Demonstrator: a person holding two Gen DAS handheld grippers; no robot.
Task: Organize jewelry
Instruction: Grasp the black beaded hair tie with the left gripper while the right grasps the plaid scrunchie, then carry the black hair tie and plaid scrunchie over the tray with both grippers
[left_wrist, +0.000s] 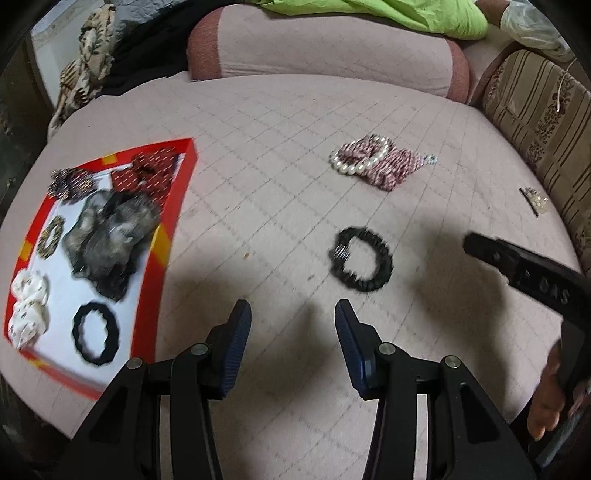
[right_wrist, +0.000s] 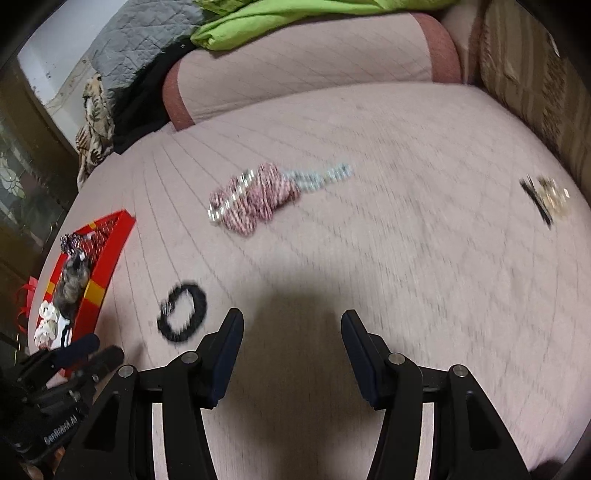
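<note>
On the pink bed (left_wrist: 277, 155), a black scrunchie (left_wrist: 361, 259) lies loose, right of the red box (left_wrist: 184, 184) of hair ties. Both the left tool (left_wrist: 293, 328) and right tool (right_wrist: 291, 332) hover above, part open and empty.

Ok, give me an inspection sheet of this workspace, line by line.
Surface: pink quilted bed cover.
Job's things: red cardboard tray holding scrunchies; black ruffled scrunchie lying loose; pearl bracelet on a red-white striped scrunchie; small gold clip.
Clutter: green cloth, grey quilt.
Grippers: left gripper and right gripper open, empty.
Cables: nothing seen.
Surroundings: pink bolster pillow, striped sofa arm.
</note>
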